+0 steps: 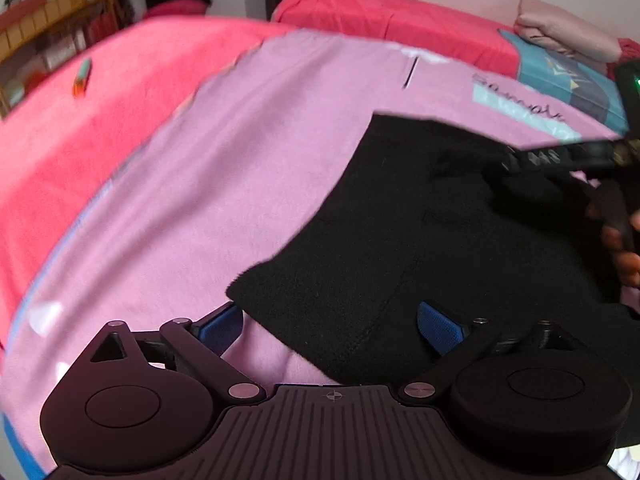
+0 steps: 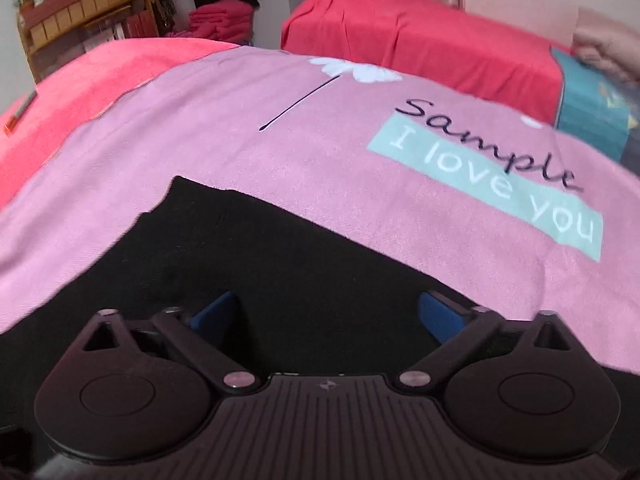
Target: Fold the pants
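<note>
Directly below both wide-spread claws (image 1: 330, 326) (image 2: 326, 314), black pants (image 1: 440, 240) (image 2: 260, 260).

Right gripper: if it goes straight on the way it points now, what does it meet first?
Most likely the black pants: the open right gripper has them directly ahead between its jaws. Beyond them lies the pink blanket. How far above the cloth the gripper is, the picture does not show.

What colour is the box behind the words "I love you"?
Pale teal, with white letters; the box shows best in the right wrist view.
</note>
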Available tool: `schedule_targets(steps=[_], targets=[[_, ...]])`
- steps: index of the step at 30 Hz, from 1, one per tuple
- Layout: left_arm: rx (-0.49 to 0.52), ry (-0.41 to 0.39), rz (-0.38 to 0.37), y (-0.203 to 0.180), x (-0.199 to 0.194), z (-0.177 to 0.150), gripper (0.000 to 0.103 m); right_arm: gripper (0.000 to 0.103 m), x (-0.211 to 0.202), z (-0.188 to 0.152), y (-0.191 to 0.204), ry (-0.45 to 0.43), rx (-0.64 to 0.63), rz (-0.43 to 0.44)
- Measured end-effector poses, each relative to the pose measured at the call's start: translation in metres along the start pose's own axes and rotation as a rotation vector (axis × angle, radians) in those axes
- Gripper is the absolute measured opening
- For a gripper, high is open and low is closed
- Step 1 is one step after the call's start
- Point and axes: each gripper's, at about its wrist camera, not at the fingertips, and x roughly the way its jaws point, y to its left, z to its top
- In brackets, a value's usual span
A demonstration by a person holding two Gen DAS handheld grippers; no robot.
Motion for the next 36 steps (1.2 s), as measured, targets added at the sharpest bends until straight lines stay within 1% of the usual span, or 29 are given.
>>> schedule_targets(steps=[2,5,7,8,10,12,13,14,15,16,18,19,20,22,24,26,27,28,29,30,32,33,34,35,36], targets=[[0.021,-0.03,-0.006,-0.007,-0.009,0.011,0.103,0.092,-0.022,-0.009,-0.015,-0.006,0.013,0.02],[0.047,-0.056,-0.05,-0.029,-0.012,0.034,0.103,0.092,-0.055,-0.03,-0.04,-0.007,0.037,-0.043],[0.074,-0.06,-0.098,-0.051,-0.005,0.049,0.103,0.092,-0.072,-0.044,-0.059,-0.002,0.074,-0.061],[0.088,-0.054,-0.128,-0.064,0.003,0.056,0.103,0.092,-0.078,-0.05,-0.068,0.0,0.093,-0.061],[0.082,-0.016,-0.176,-0.09,0.026,0.071,0.103,0.093,-0.078,-0.059,-0.083,0.012,0.125,-0.084],[0.068,0.03,-0.212,-0.115,0.054,0.083,0.103,0.094,-0.06,-0.065,-0.097,0.064,0.137,-0.138],[0.054,0.055,-0.213,-0.124,0.069,0.086,0.103,0.094,-0.058,-0.068,-0.102,0.027,0.112,-0.15],[0.041,0.081,-0.215,-0.131,0.084,0.089,0.103,0.092,-0.063,-0.068,-0.105,-0.002,0.102,-0.18],[0.027,0.11,-0.217,-0.134,0.097,0.089,0.103,0.09,-0.07,-0.068,-0.111,-0.001,0.123,-0.223],[0.011,0.128,-0.215,-0.134,0.109,0.086,0.103,0.091,-0.081,-0.068,-0.119,-0.015,0.15,-0.236],[0.025,0.053,-0.213,-0.135,0.108,0.079,0.103,0.092,-0.115,-0.078,-0.142,-0.08,0.186,-0.211],[0.033,0.036,-0.214,-0.135,0.109,0.076,0.103,0.093,-0.135,-0.086,-0.156,-0.117,0.21,-0.237],[0.034,0.011,-0.217,-0.134,0.107,0.073,0.103,0.096,-0.154,-0.096,-0.171,-0.15,0.243,-0.276],[0.034,-0.031,-0.224,-0.133,0.106,0.066,0.103,0.098,-0.193,-0.125,-0.209,-0.205,0.362,-0.359],[0.044,-0.058,-0.223,-0.134,0.105,0.063,0.103,0.098,-0.227,-0.163,-0.247,-0.237,0.542,-0.478],[0.047,-0.064,-0.215,-0.136,0.106,0.065,0.103,0.098,-0.251,-0.201,-0.282,-0.255,0.761,-0.615],[0.049,-0.066,-0.21,-0.137,0.106,0.065,0.103,0.099,-0.258,-0.218,-0.299,-0.261,0.866,-0.639],[0.054,-0.068,-0.206,-0.139,0.107,0.065,0.103,0.098,-0.262,-0.231,-0.314,-0.263,0.957,-0.624],[0.058,-0.07,-0.203,-0.139,0.106,0.065,0.103,0.098,-0.266,-0.239,-0.322,-0.319,0.971,-0.597],[0.061,-0.071,-0.202,-0.139,0.106,0.065,0.103,0.096,-0.268,-0.239,-0.325,-0.352,0.961,-0.601],[0.061,-0.075,-0.202,-0.137,0.105,0.064,0.103,0.095,-0.262,-0.233,-0.336,-0.335,0.976,-0.614],[0.061,-0.076,-0.202,-0.136,0.104,0.063,0.103,0.09,-0.259,-0.229,-0.34,-0.351,0.978,-0.613],[0.061,-0.078,-0.202,-0.136,0.103,0.062,0.103,0.082,-0.256,-0.225,-0.344,-0.378,0.969,-0.609],[0.063,-0.078,-0.2,-0.137,0.104,0.062,0.103,0.055,-0.254,-0.225,-0.35,-0.39,0.959,-0.603],[0.065,-0.079,-0.197,-0.137,0.103,0.062,0.103,0.034,-0.25,-0.225,-0.357,-0.372,0.974,-0.616]])
